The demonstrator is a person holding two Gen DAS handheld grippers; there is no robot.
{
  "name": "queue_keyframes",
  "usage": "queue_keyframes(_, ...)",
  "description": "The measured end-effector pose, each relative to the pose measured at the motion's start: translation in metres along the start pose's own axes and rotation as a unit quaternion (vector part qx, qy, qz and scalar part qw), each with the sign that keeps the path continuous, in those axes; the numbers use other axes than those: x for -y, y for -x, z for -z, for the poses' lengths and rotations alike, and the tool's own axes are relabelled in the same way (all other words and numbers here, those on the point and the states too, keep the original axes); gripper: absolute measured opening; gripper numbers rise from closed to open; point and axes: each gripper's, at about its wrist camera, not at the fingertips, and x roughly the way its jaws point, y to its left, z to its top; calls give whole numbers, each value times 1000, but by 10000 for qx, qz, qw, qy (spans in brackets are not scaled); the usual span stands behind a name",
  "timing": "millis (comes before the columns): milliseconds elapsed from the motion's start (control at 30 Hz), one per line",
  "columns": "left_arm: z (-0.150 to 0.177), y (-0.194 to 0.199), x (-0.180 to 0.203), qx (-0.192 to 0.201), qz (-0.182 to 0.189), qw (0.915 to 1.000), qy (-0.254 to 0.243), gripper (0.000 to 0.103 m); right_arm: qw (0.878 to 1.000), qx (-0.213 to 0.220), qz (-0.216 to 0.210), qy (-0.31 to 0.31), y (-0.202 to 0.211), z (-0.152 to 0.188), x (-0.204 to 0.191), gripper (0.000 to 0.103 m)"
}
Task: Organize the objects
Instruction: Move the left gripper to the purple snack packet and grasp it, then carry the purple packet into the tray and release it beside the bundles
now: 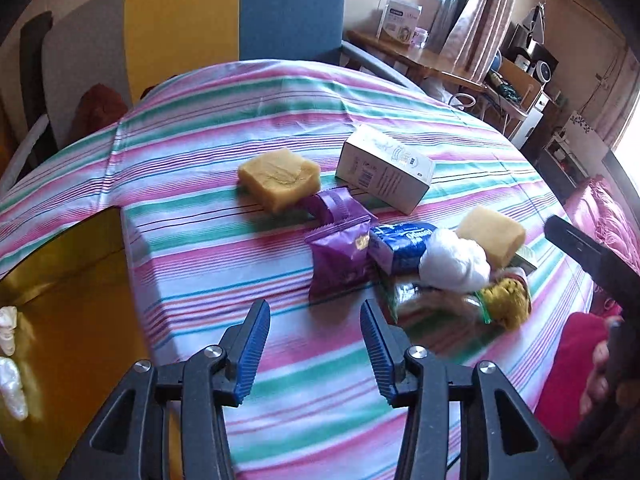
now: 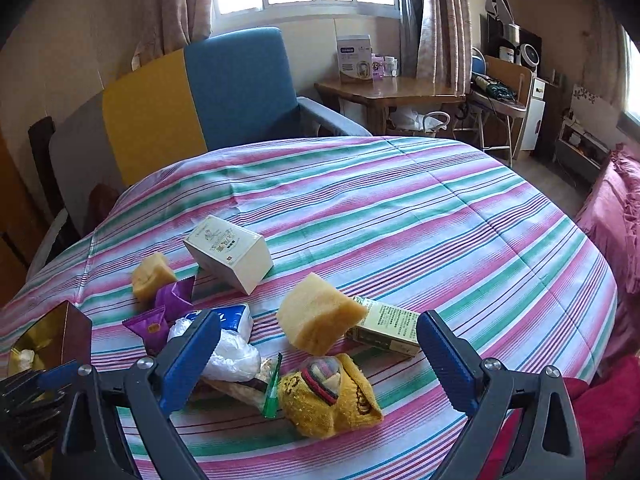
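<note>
Crowded at lower centre: right gripper (image 2: 320, 344) wide, left gripper (image 1: 316, 344) half-open, both empty, liable to topple sponge (image 2: 320, 316) off carton (image 2: 384, 326) while reaching.

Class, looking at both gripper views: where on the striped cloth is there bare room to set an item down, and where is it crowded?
Bare cloth stretches beyond the white box, toward the blue chair and the right edge. Another free strip lies between the purple packet and the gold box. It is crowded around the yellow sock, plastic bag and sponge.
</note>
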Motion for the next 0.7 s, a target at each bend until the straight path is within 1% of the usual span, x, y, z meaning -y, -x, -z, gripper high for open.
queue_keyframes(67, -6, -14, 5, -64, -8, 10000, 0, 54, 10000, -26, -42, -40, -2, 0, 1, 99)
queue_keyframes(133, -11, -27, 10, -144, -49, 9999, -9, 54, 9999, -62, -104, -67, -4, -1, 2, 99)
queue_keyframes(200, -14, -35, 12, -164, -99, 9998, -14, 57, 9998, -79, -149, -95, -5, 0, 3, 99)
queue_keyframes(400, -29, -62, 12, -235, -207, 9995, 49, 58, 9994, -87, -258, -218, -5, -2, 8, 99)
queue_keyframes(433, -31, -67, 10, -270, -177, 9995, 71, 57, 9993, -90, -263, -237, -5, -2, 8, 99)
queue_keyframes(467, -32, -71, 9, -329, -118, 9994, 75, 50, 9992, -98, -272, -262, -6, -2, 9, 99)
queue_keyframes(500, -32, -73, 8, -363, -37, 9993, 68, 39, 9992, -110, -281, -277, -6, -2, 10, 99)
queue_keyframes(600, -26, -61, 7, -252, 84, 9996, 21, 39, 9990, -109, -298, -322, -7, -2, 12, 98)
queue_keyframes(667, -20, -43, 7, -95, 162, 9998, -79, 39, 9988, -56, -310, -370, -5, -3, 13, 92)
queue_keyframes(700, -16, -36, 7, -43, 189, 9998, -99, 39, 9987, -48, -347, -378, -5, -4, 14, 91)
